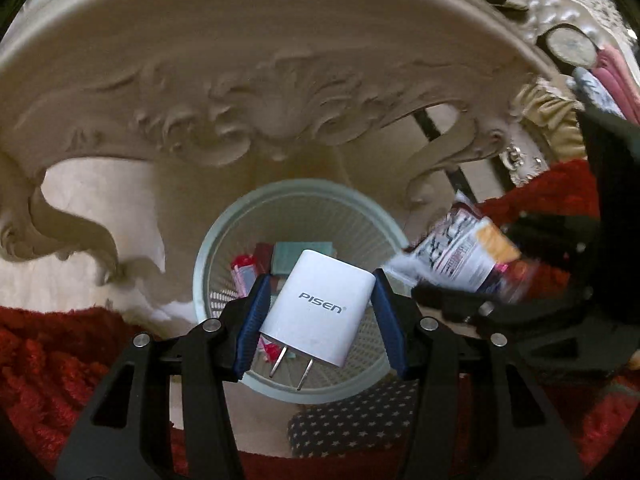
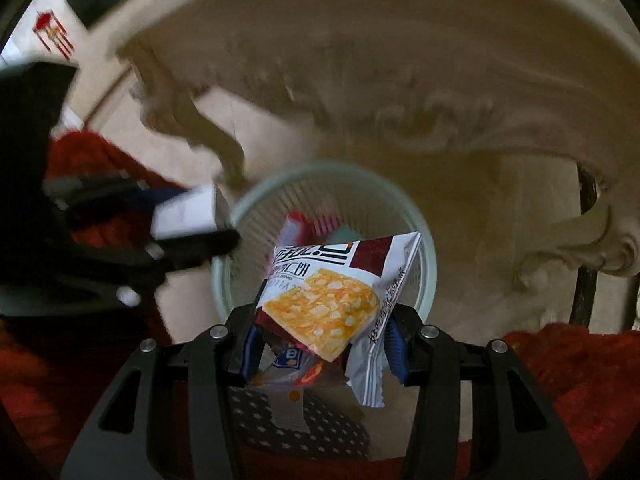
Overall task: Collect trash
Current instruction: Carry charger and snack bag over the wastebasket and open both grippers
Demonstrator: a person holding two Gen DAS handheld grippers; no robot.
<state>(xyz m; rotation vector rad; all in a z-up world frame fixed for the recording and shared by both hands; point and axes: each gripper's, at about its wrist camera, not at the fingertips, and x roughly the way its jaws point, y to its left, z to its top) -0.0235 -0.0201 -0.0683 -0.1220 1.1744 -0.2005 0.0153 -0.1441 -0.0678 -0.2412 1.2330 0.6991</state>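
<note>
Both tongs are loaded above the pale green bin (image 1: 216,248): my left gripper (image 1: 318,312) clamps the white PISEN charger (image 1: 316,312), my right gripper (image 2: 320,344) pinches a snack packet (image 2: 332,300). Motion blur smears the right view; the charger's 2 prongs (image 1: 290,368) point at me. Bin contents, partly hidden, are red, pink and teal scraps (image 1: 276,260).

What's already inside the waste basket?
In the basket I see a pink-red wrapper, a dark red packet and a teal box. The held charger hides the rest.
</note>
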